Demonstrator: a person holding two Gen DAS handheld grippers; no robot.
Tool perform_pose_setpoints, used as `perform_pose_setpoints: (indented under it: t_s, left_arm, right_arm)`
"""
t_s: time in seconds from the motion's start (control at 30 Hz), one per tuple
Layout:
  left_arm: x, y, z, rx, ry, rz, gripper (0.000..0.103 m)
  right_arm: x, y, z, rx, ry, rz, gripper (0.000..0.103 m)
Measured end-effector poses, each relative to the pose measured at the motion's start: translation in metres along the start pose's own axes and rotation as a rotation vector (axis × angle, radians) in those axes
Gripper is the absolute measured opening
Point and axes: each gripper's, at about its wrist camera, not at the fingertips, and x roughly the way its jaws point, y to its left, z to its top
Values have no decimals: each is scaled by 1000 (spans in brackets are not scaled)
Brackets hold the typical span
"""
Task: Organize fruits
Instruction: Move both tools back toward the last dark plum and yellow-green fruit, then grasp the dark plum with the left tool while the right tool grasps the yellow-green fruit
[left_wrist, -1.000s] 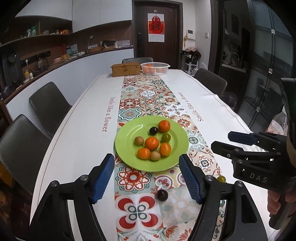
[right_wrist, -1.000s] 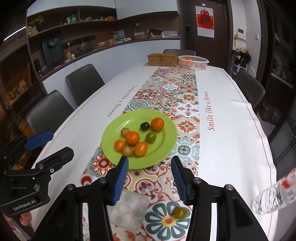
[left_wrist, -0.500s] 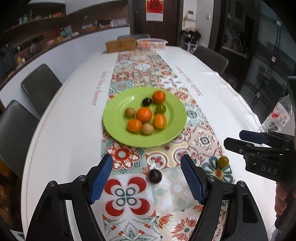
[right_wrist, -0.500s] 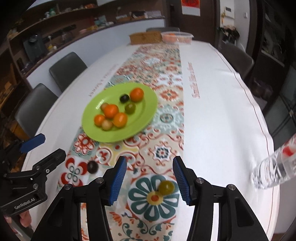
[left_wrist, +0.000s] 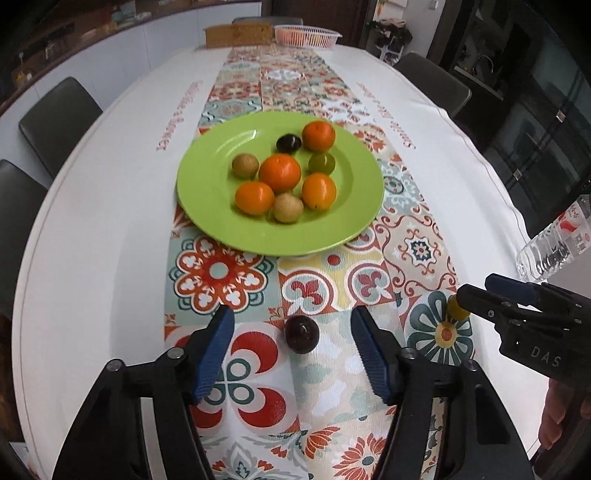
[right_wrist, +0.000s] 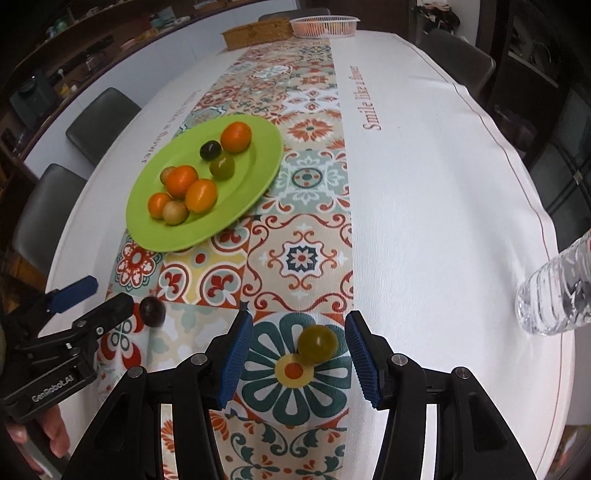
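A green plate (left_wrist: 207, 206) (right_wrist: 243, 192) holds several small fruits: oranges, brown ones, a green one and a dark one. A dark plum (left_wrist: 301, 333) lies on the patterned runner between the fingers of my open left gripper (left_wrist: 291, 347); it also shows in the right wrist view (right_wrist: 152, 311). A green fruit (right_wrist: 317, 342) lies between the fingers of my open right gripper (right_wrist: 299, 350); in the left wrist view the fruit (left_wrist: 457, 309) is partly hidden behind the right gripper's fingertips (left_wrist: 476, 295). Neither gripper touches its fruit.
A clear water bottle (right_wrist: 554, 295) (left_wrist: 550, 240) stands at the table's right edge. A pink basket (left_wrist: 307, 35) and a wicker box (left_wrist: 238, 34) sit at the far end. Dark chairs (left_wrist: 55, 114) line both sides.
Both grippers have moved down and forward toward the table. The plum now lies between the left fingers and the green fruit between the right fingers. Both stay open.
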Motion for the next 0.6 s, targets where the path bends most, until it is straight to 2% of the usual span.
perform_pose_setpoints:
  t_s: [0.17,0.5,0.6]
  left_arm:
    - [11,2,-5,-26,40,-30,54]
    - [21,-3,-10,-24,69,-37,48]
    - [24,-4,-10,-26,78,-40,43]
  right_arm:
    - [10,-2,-3,16,26,-13,53]
    - [20,-9,-8,47,50,-11,48]
    - [23,-11,-9,55,56,-14,46]
